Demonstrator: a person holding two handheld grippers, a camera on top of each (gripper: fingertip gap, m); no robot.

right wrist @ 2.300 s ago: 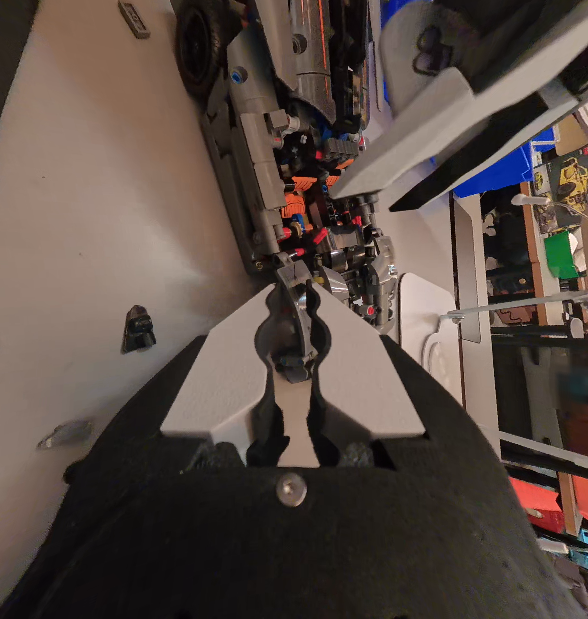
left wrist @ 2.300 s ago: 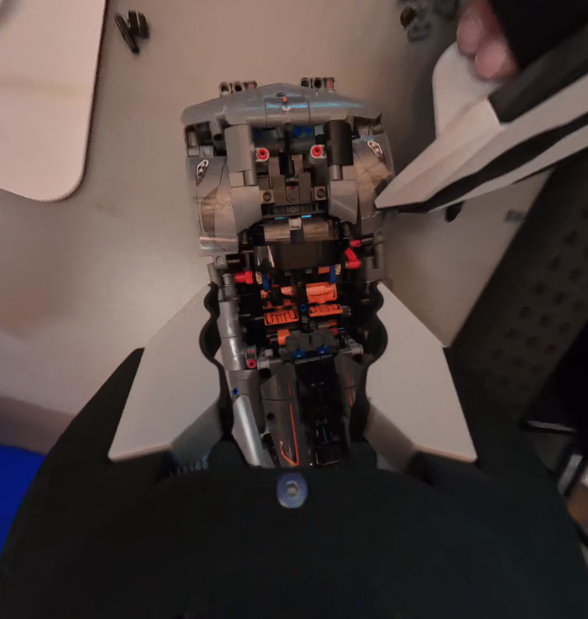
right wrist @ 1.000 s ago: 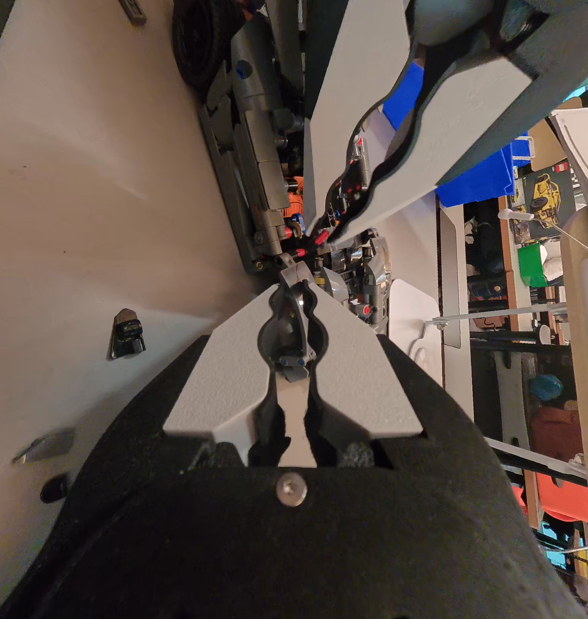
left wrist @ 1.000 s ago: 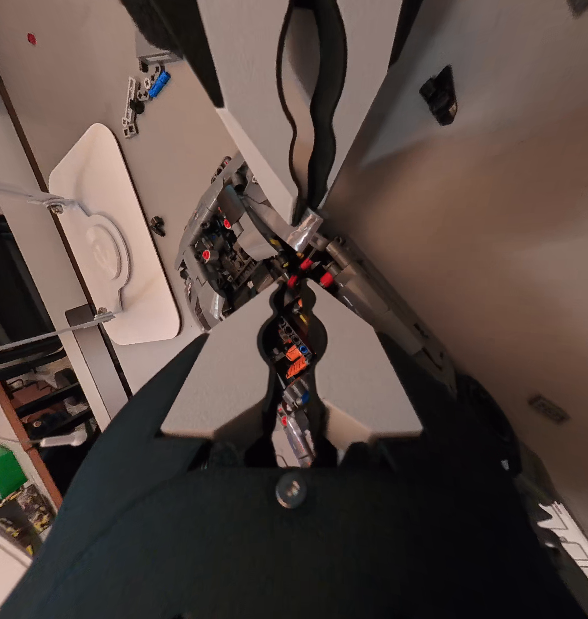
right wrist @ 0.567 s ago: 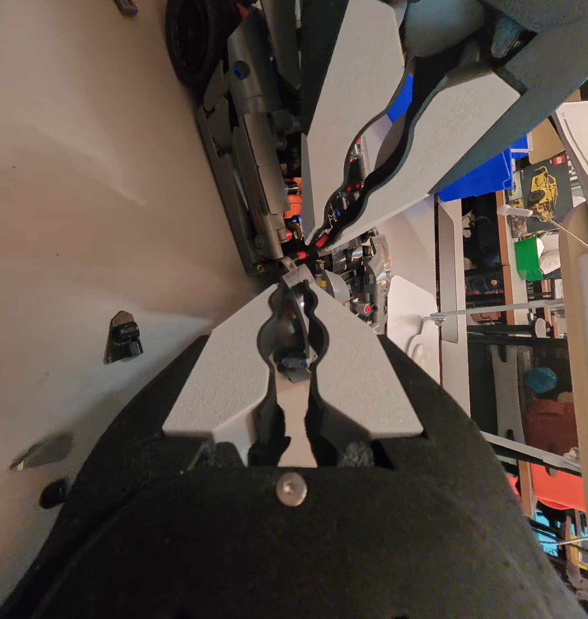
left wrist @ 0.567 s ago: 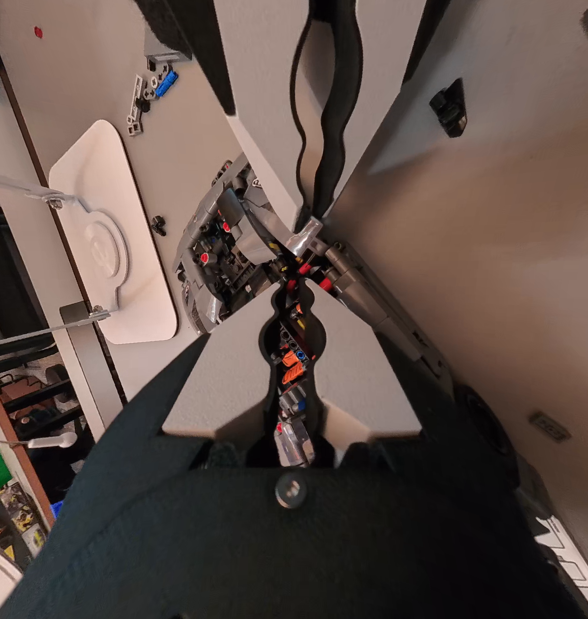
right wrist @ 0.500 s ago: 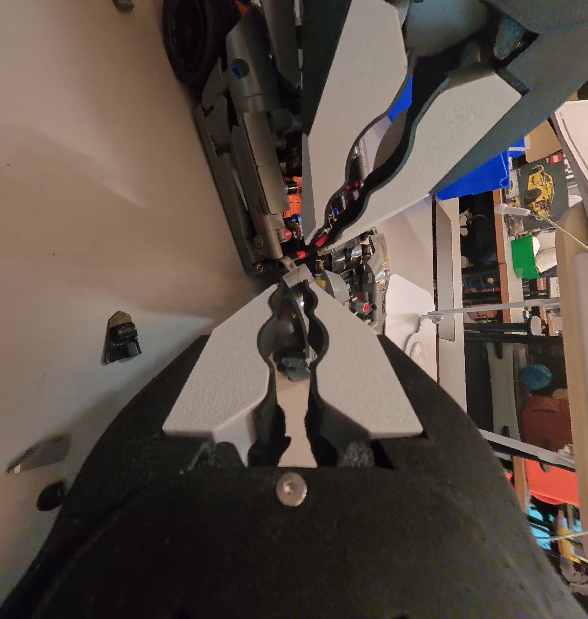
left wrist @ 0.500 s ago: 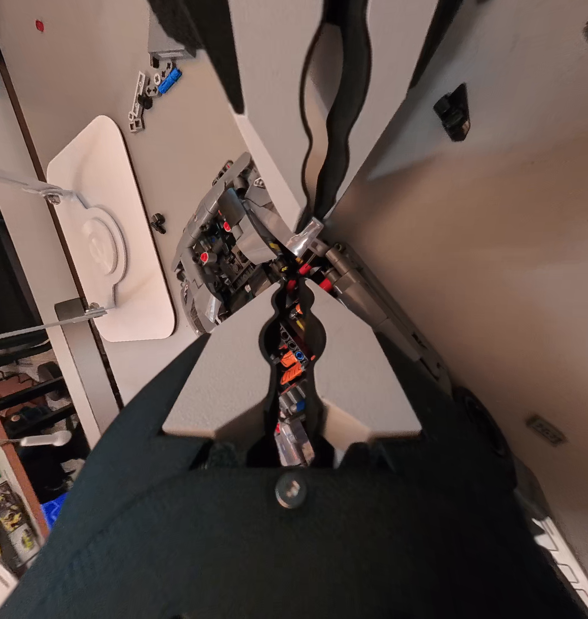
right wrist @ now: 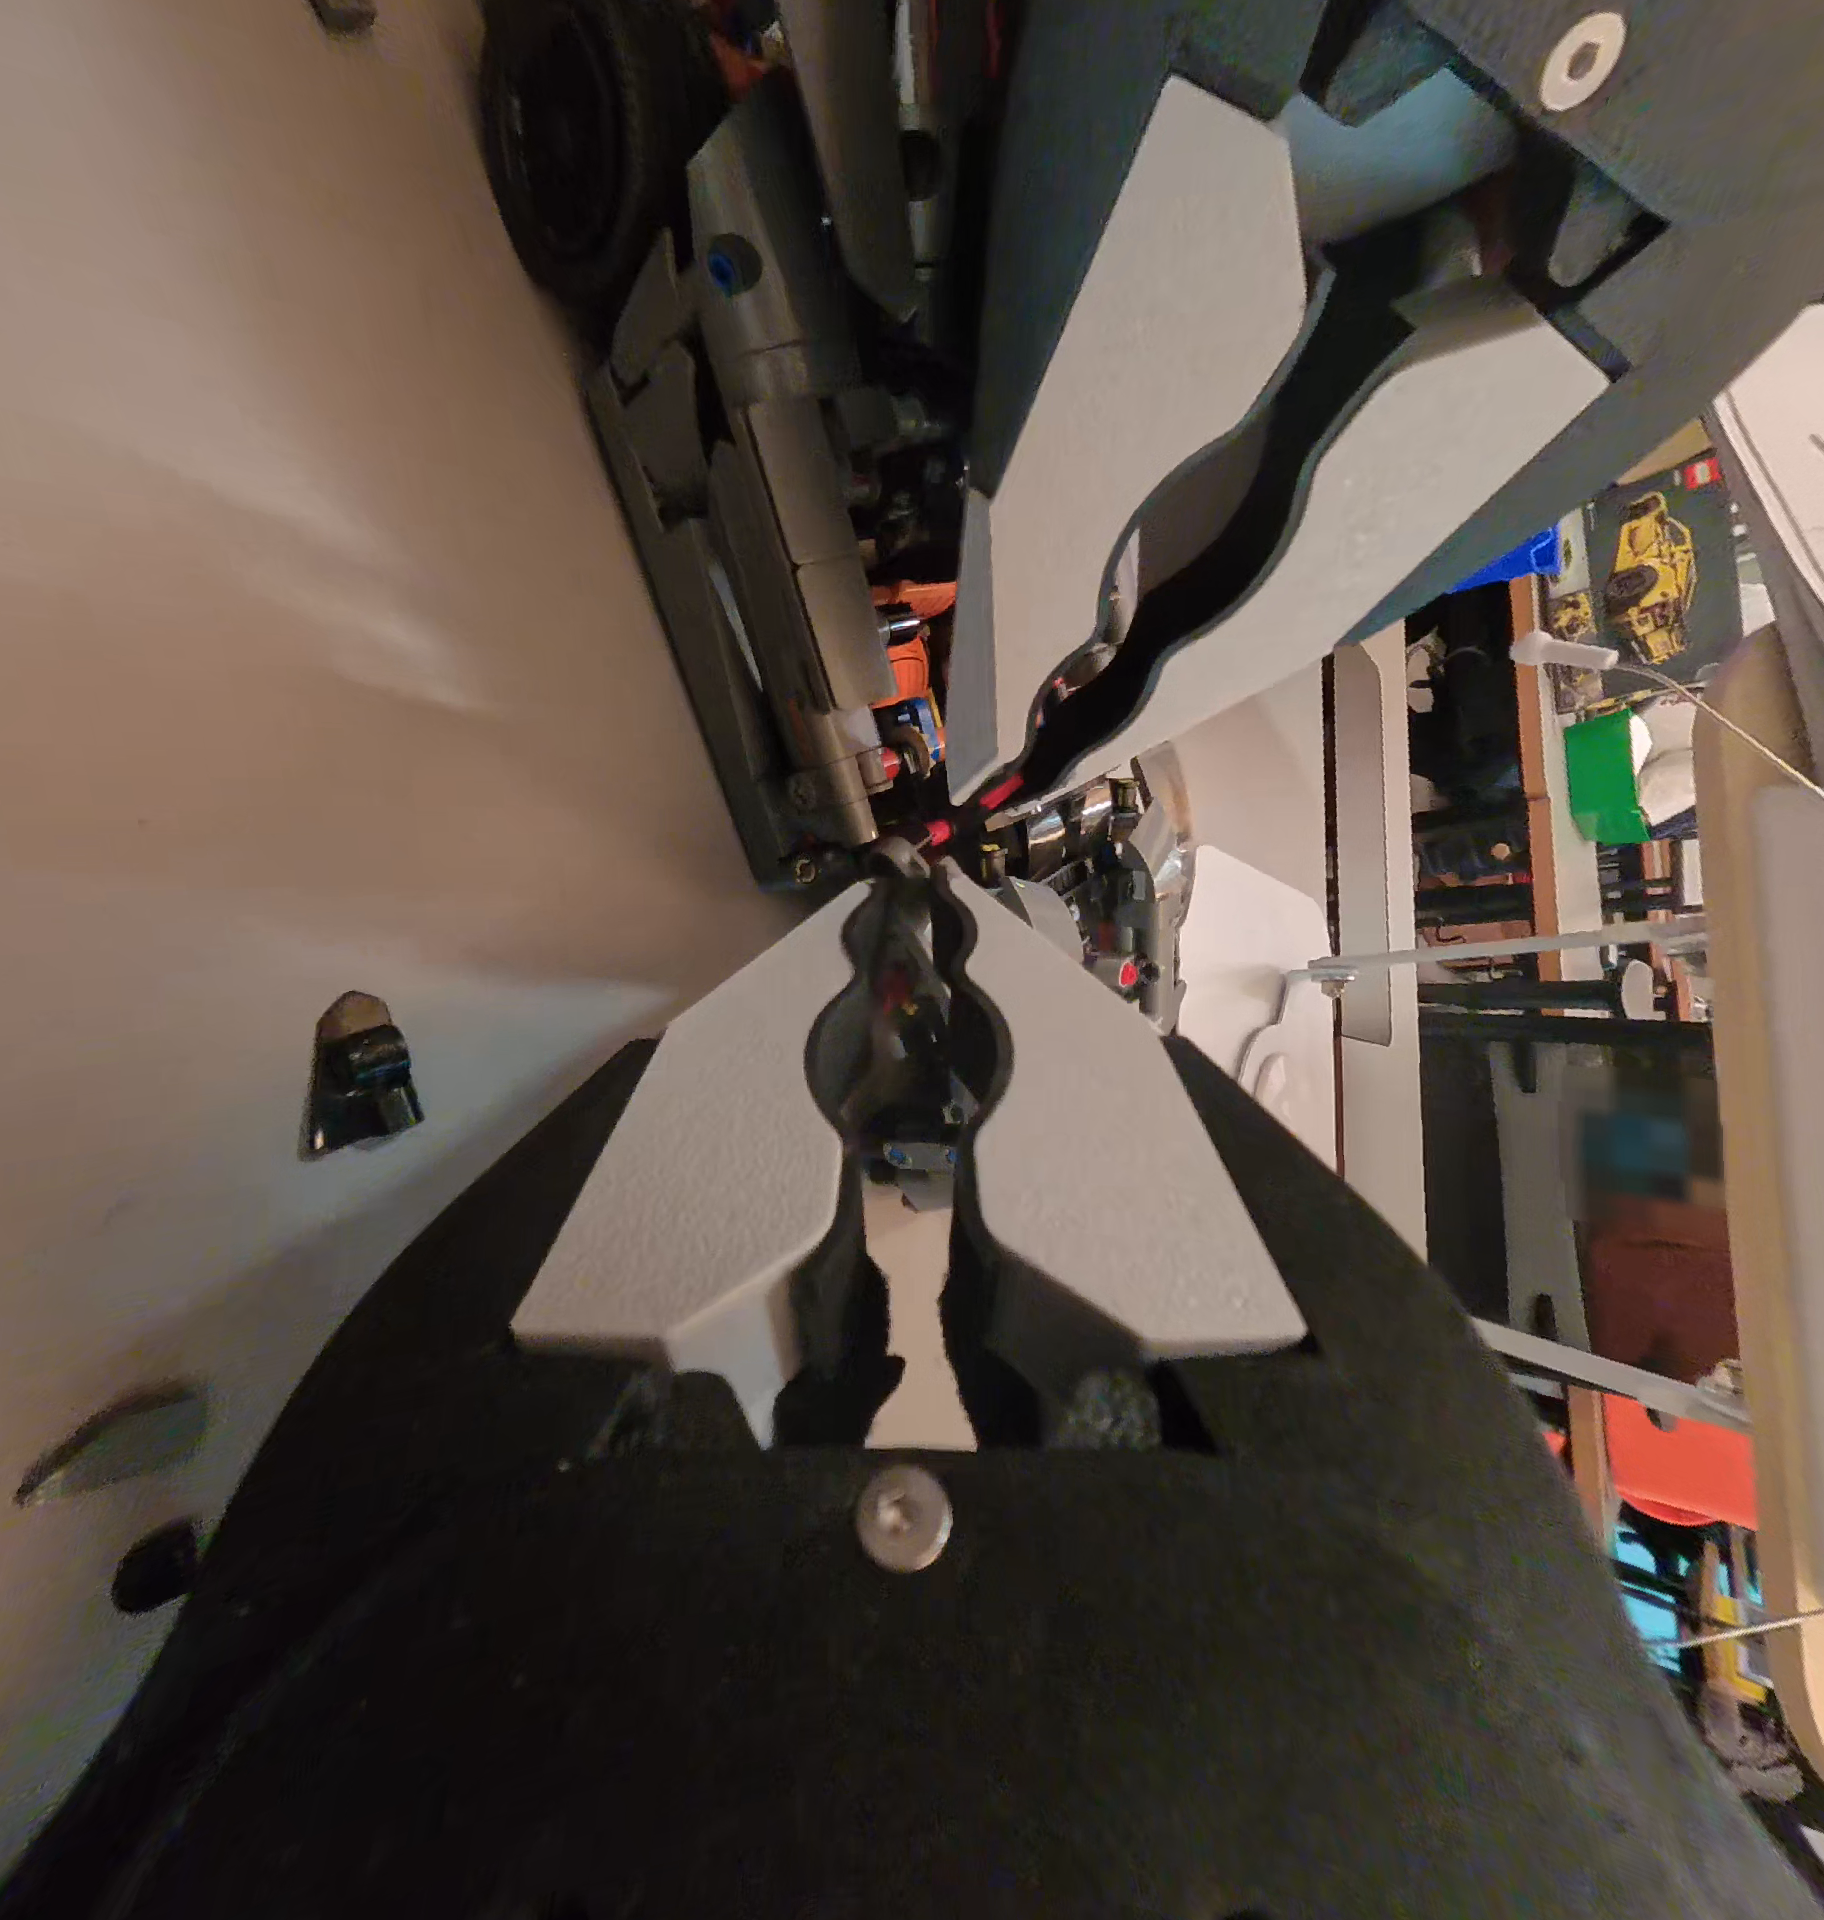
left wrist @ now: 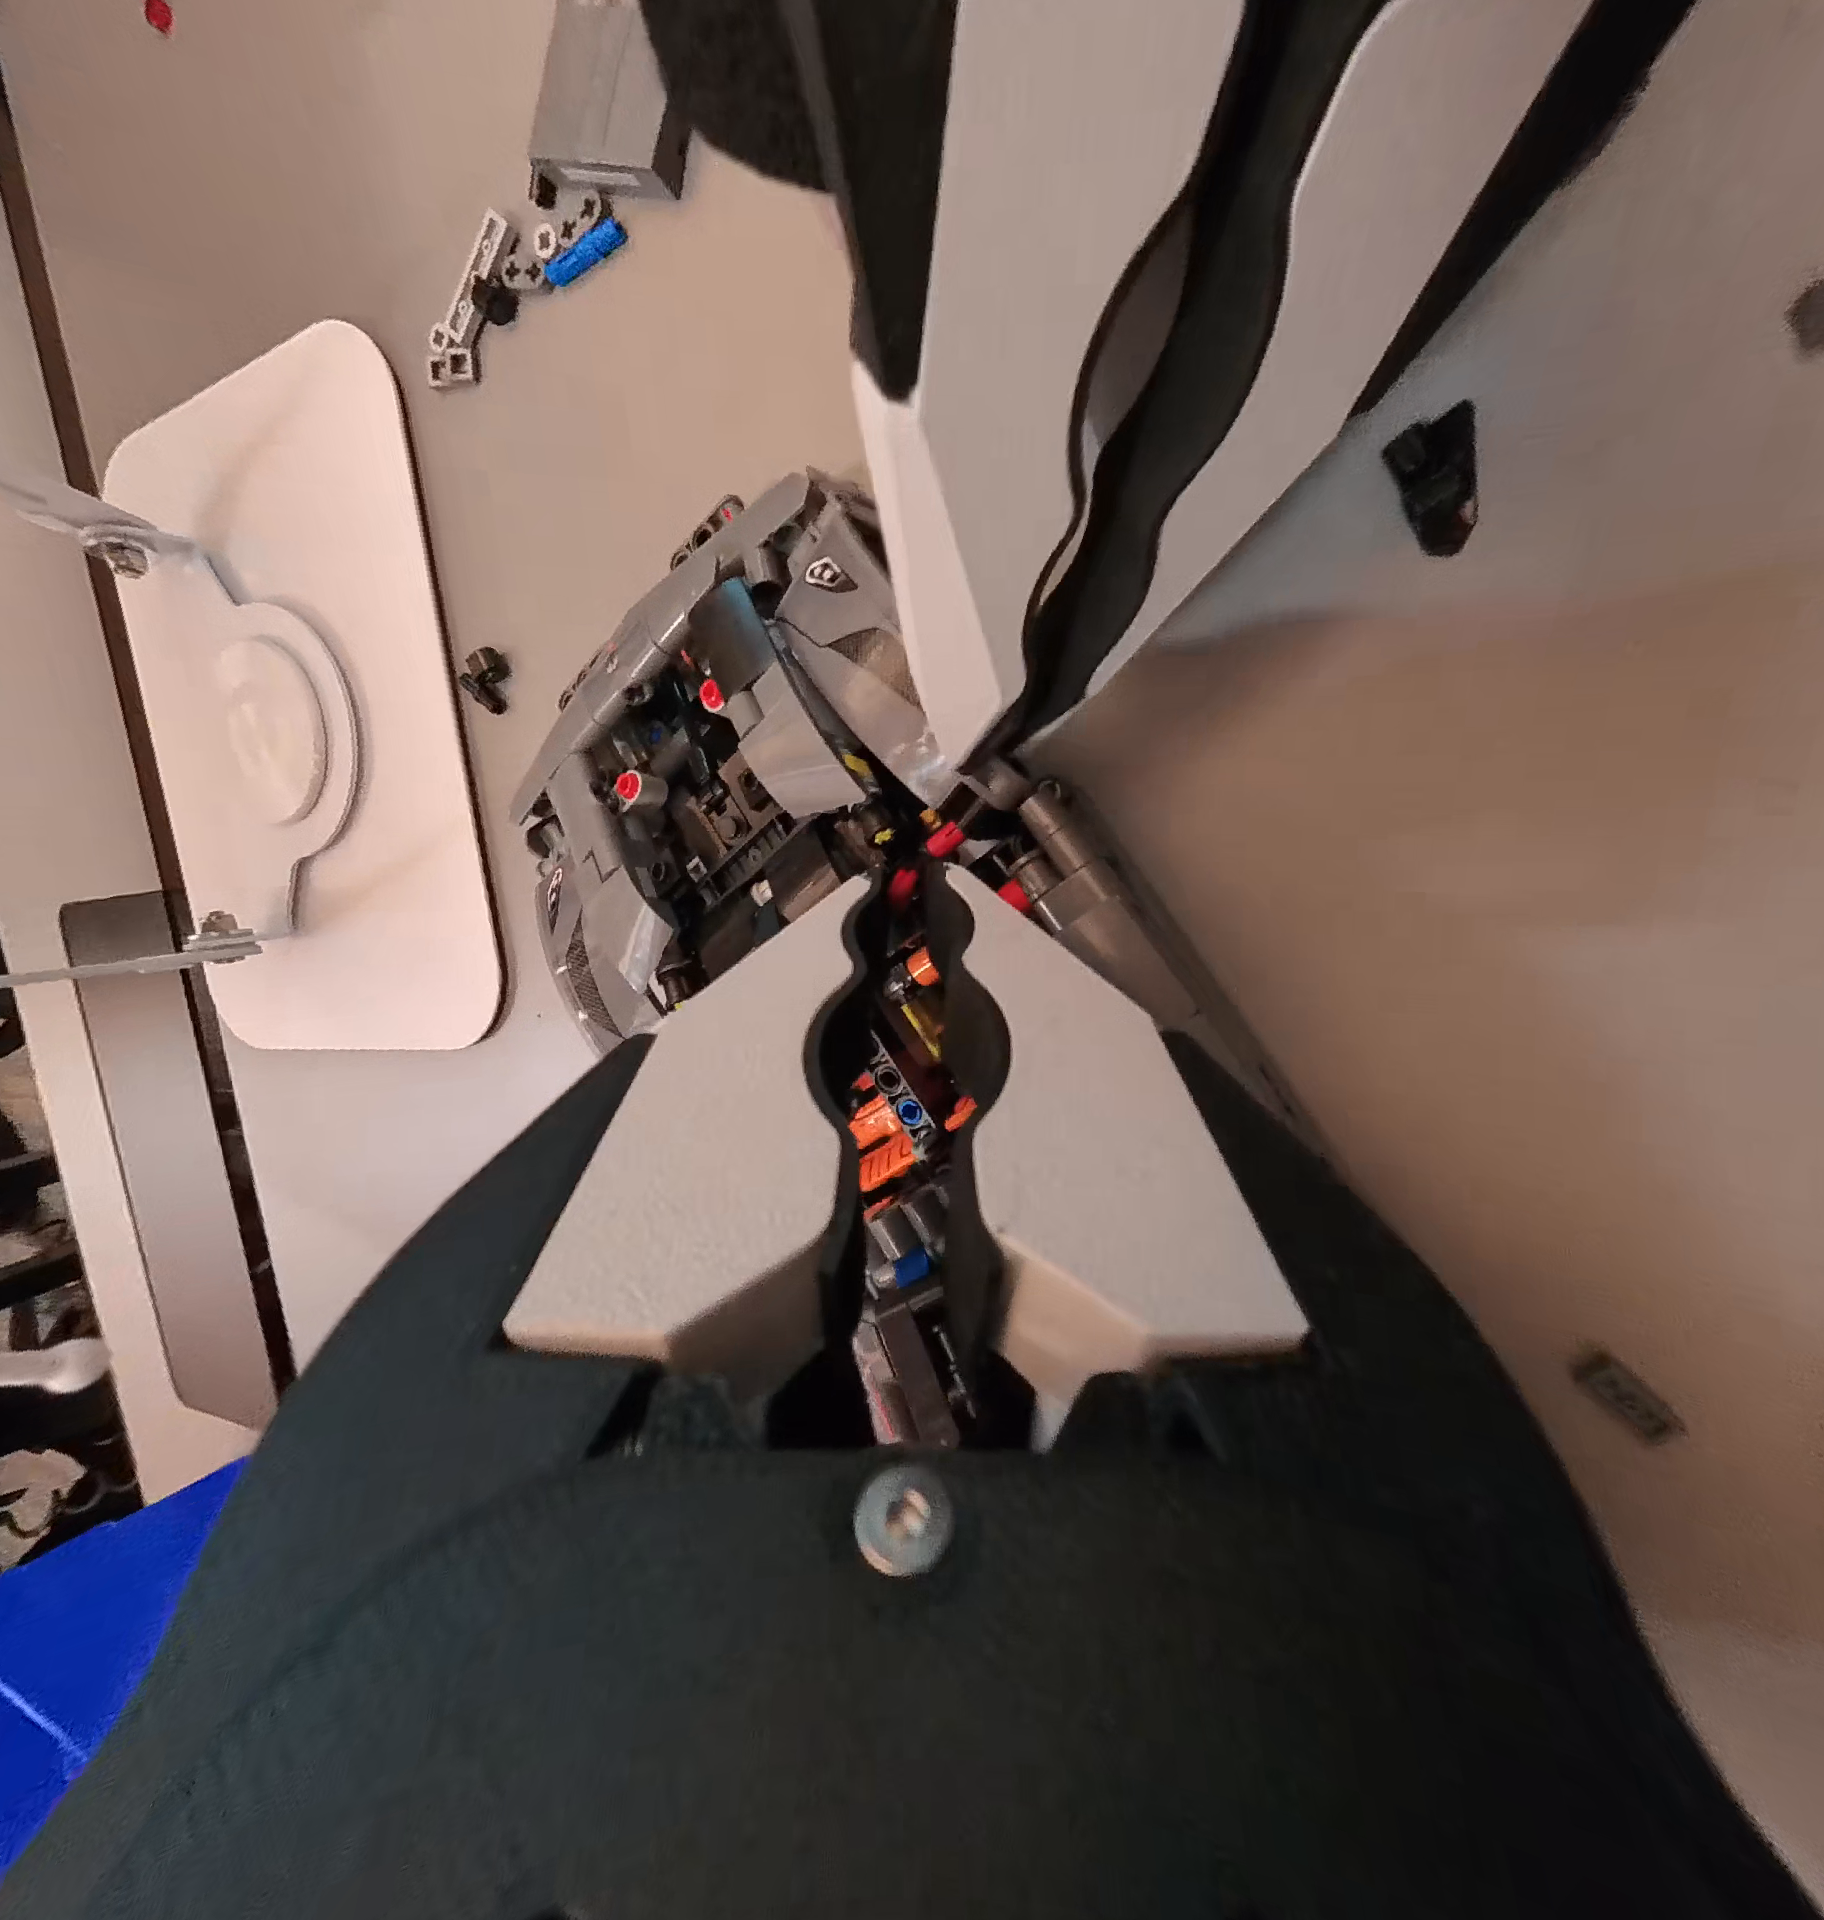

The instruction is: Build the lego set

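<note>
Grey and nearly closed, the right gripper [right wrist: 906,904] clenches a small grey panel piece [right wrist: 900,1029] between its fingers, a dark stub with blue pins showing in the rounded gap behind the tips; just past those tips the piece meets the side of the grey lego car [right wrist: 773,499], beside red pins. The left gripper [left wrist: 913,883] comes at the same spot from the opposite side; its fingers stand only a narrow slot apart above the car's middle, where orange and blue parts [left wrist: 892,1127] show through the gap, and I cannot tell whether it grips anything. In the left wrist view the right gripper reaches down from above, its tips meeting the car just ahead of the left gripper's tips; the car's grey front end [left wrist: 700,748] lies ahead and to the left of them. Farther left of it on the pale table [left wrist: 1459,1039] sit a single black pin [left wrist: 486,677], a white stand base [left wrist: 305,686], and, farther ahead, a small cluster of grey and blue pieces [left wrist: 518,265]. Left of the right gripper lies a black and grey piece [right wrist: 359,1070]; a black tyre [right wrist: 575,135] sits at the car's far end.
</note>
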